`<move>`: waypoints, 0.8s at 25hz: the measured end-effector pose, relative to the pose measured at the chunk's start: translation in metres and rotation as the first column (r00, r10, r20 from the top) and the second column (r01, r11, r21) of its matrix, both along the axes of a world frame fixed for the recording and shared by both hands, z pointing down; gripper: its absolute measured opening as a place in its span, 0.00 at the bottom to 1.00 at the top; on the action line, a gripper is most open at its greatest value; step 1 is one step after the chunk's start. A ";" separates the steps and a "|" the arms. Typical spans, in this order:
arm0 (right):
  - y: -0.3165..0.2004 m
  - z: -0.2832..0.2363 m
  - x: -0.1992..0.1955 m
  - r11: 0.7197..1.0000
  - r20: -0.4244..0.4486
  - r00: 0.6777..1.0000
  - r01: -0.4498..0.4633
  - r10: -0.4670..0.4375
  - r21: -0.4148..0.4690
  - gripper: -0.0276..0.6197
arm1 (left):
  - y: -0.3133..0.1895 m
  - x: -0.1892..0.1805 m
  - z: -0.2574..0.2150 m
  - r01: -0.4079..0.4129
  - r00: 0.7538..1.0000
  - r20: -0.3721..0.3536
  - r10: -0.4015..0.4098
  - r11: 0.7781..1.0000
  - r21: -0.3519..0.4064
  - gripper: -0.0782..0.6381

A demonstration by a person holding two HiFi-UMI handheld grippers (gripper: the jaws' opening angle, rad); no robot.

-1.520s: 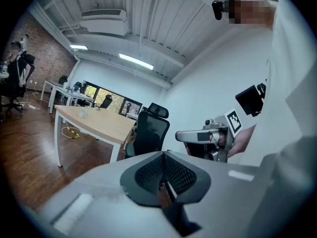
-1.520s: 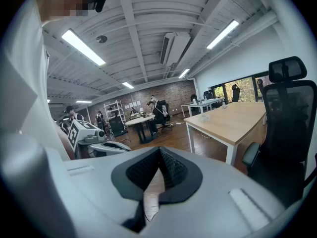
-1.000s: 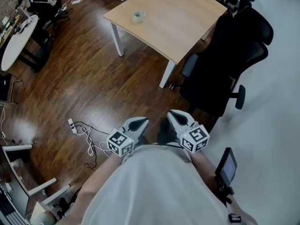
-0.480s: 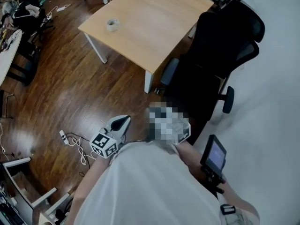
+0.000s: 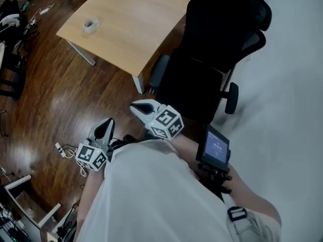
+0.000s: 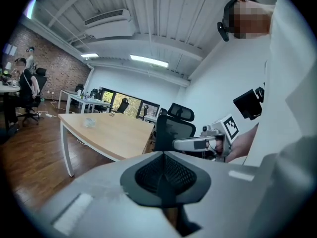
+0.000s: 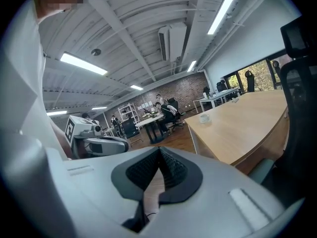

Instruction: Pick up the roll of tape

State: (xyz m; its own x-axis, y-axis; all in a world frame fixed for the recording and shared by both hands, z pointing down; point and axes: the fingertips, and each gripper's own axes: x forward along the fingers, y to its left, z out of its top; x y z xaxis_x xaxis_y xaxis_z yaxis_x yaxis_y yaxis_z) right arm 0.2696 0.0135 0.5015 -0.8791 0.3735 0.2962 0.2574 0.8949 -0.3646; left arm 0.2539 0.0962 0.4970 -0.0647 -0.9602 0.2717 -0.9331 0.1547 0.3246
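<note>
Pale and ring-shaped, the small roll of tape [image 5: 90, 24] lies flat on the smooth light-wood table [image 5: 136, 29], near its left corner. Off the table's near edge, well apart from the roll, the grey plastic left gripper [image 5: 107, 123] and right gripper [image 5: 136, 106] hang with ribbed jaws pressed together, empty.

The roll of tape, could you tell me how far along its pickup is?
Nothing done yet: the roll of tape lies on the table, well away from both grippers. In hand: nothing; the left gripper and right gripper are shut and empty. Left: approach, open, grasp, lift.
</note>
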 end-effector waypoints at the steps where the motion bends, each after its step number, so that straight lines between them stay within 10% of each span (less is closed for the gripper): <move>1: -0.001 0.002 -0.002 1.000 -0.004 1.000 0.007 -0.007 -0.006 0.05 | -0.001 -0.004 0.000 0.004 1.000 0.005 -0.004 1.000 -0.003 0.12; 20: -0.028 0.027 -0.050 0.997 -0.082 0.994 -0.073 0.072 -0.009 0.05 | -0.050 -0.066 0.018 -0.099 0.994 -0.040 0.100 0.995 0.016 0.12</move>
State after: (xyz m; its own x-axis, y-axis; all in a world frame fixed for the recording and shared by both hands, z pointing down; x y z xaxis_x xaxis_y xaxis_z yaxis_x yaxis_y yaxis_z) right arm 0.2196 -0.0148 0.5282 -0.8771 0.3140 0.3634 0.1614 0.9053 -0.3928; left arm 0.1880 0.0467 0.5146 0.0425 -0.9650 0.2586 -0.9295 0.0567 0.3644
